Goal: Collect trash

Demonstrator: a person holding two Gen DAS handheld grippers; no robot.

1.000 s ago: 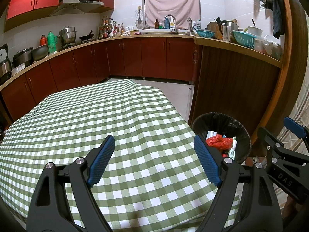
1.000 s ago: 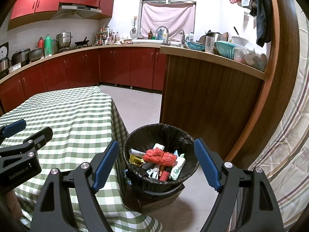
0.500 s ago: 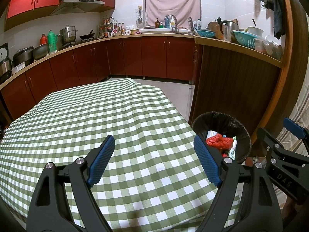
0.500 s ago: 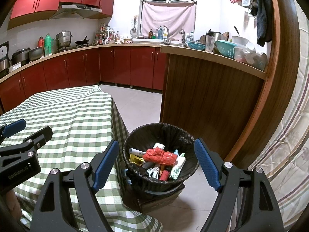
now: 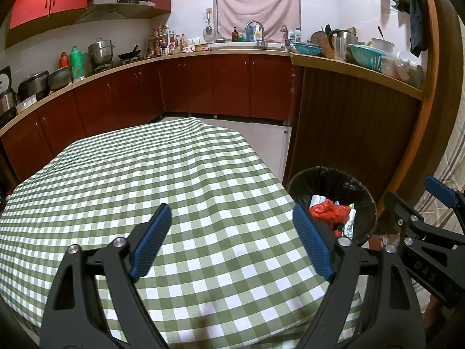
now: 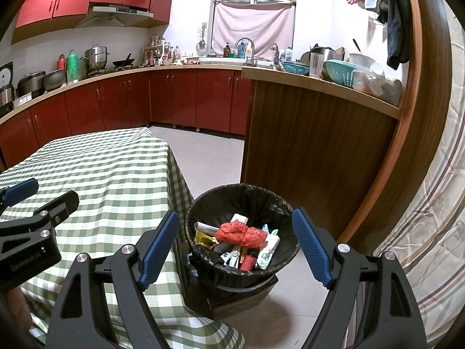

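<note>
**Both hand-held grippers empty; trash gathered in the lined bin**

Left wrist view. The left hand-held gripper (image 5: 232, 241) hovered over the bench (image 5: 145, 180), which was covered by a green-and-white checked tablecloth. Its jaws were opening, with nothing between them, only bare cloth below. No trash was visible on the cloth. The bin (image 5: 363, 192), lined with a black bag, stood on the floor just beside the bench's right edge and held a crumpled red plastic bag (image 5: 328, 210) among other scraps. Part of the right hand-held gripper (image 5: 430, 218) showed at the right margin.

Right wrist view. The right hand-held gripper (image 6: 234, 250) was released, its blue pads spread wide and empty, aimed down at the bin (image 6: 279, 203). The red plastic bag (image 6: 241, 232) lay on top of cartons, tubes and wrappers, all inside the liner. The left hand-held gripper (image 6: 35, 200) showed at the left, above the bench (image 6: 101, 168).

Judgement. Collection appeared largely complete. To finish well, the cloth and floor should be scanned for stray pieces; if the liner is to be lifted, each gripper should pinch the bag's rim on opposite sides, avoiding the loose contents.
</note>
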